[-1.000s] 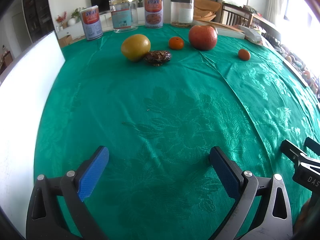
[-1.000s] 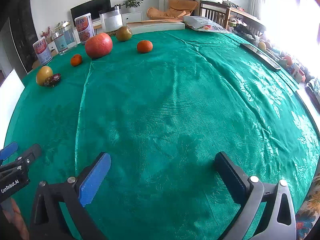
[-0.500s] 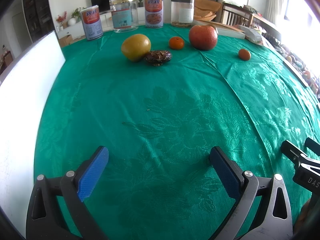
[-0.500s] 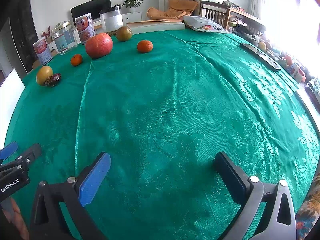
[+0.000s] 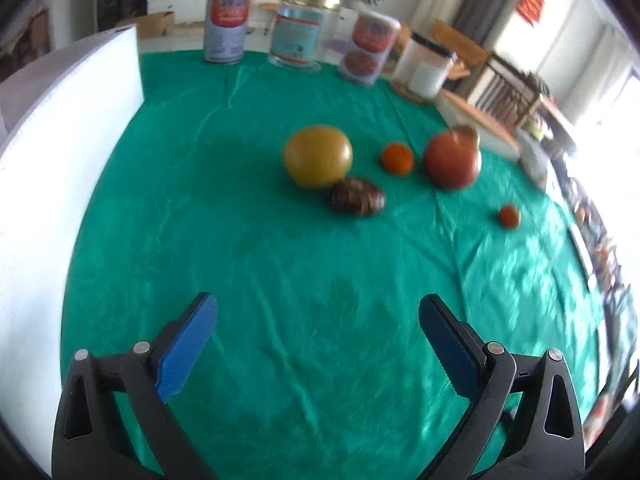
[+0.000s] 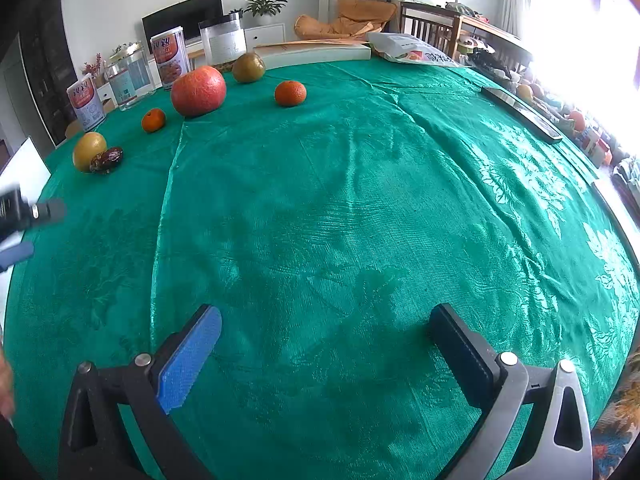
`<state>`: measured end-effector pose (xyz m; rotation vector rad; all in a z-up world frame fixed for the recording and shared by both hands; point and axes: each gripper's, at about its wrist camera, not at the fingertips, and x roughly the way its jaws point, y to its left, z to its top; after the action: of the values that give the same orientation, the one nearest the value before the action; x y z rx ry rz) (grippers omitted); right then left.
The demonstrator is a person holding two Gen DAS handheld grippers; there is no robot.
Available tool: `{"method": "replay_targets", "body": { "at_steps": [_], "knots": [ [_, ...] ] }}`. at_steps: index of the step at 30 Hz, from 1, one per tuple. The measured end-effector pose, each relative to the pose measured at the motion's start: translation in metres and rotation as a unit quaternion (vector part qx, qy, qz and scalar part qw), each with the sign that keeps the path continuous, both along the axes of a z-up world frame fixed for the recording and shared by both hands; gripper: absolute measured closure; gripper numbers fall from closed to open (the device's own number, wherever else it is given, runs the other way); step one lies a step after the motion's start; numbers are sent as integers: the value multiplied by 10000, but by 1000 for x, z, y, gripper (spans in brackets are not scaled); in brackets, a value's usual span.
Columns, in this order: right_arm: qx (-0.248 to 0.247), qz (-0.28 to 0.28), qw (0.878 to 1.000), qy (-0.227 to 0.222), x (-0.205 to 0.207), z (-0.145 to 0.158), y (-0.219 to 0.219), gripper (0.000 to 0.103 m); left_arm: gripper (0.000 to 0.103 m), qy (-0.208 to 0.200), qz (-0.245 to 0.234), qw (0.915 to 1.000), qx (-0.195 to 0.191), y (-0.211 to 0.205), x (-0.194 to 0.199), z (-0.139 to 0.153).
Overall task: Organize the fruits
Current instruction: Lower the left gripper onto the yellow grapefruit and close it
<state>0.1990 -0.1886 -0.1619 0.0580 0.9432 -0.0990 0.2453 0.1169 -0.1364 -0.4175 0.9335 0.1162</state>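
In the left wrist view a white board (image 5: 60, 184) stands at 9 o'clock along the edge of the green-clothed counter (image 5: 248, 264). At 12 o'clock, along the far edge, stand a labelled can (image 5: 227, 26), a glass jar (image 5: 301, 28), a second can (image 5: 369, 50) and a white-filled jar (image 5: 427, 66). Nearer the middle sits the yellow round fruit (image 5: 318, 157), and touching its lower right side is a dark wrinkled date-like fruit (image 5: 357, 197), its long axis running roughly from 9 to 3 o'clock. Toward 2 o'clock come a small tangerine (image 5: 397, 158), a big red apple-like fruit (image 5: 452, 160) with a greenish fruit (image 5: 468, 134) peeking from behind it, and another small tangerine (image 5: 509, 216) set well apart. The left gripper (image 5: 318, 344) hangs above bare cloth at 6 o'clock, its blue-padded fingers (image 5: 188, 352) spread wide with nothing between them.

Against the picture of a second ago, this camera has advanced and pitched toward the fruit: the group now sits larger and near mid-frame, blurred by motion, and the other gripper no longer shows at the lower right.

In the right wrist view the left gripper's tips (image 6: 24, 224) show at 9 o'clock, higher than before. The fruit lies from 10 to 12 o'clock. The right gripper (image 6: 326, 344) holds its fingers (image 6: 188, 360) wide apart over the cloth, gripping nothing, its view unchanged. A dark remote (image 6: 522, 114) lies at 2 o'clock.
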Motion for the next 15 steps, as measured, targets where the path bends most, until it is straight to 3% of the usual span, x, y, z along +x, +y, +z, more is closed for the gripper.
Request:
{"method": "replay_targets", "body": {
  "at_steps": [3,7,12,14,15],
  "knots": [
    [0,-2,10000,1,0,0,0,0,2,34,49,9999,-161,8,38,11],
    [0,-2,10000,0,0,0,0,0,2,407,-73,9984,380,9,88,2],
    [0,-2,10000,0,0,0,0,0,5,515,76,9978,402,22,108,-14],
    [0,-3,10000,0,0,0,0,0,24,560,-59,9974,455,22,110,-19],
    [0,-3,10000,0,0,0,0,0,38,605,-203,9970,432,20,112,-22]
  ]
}}
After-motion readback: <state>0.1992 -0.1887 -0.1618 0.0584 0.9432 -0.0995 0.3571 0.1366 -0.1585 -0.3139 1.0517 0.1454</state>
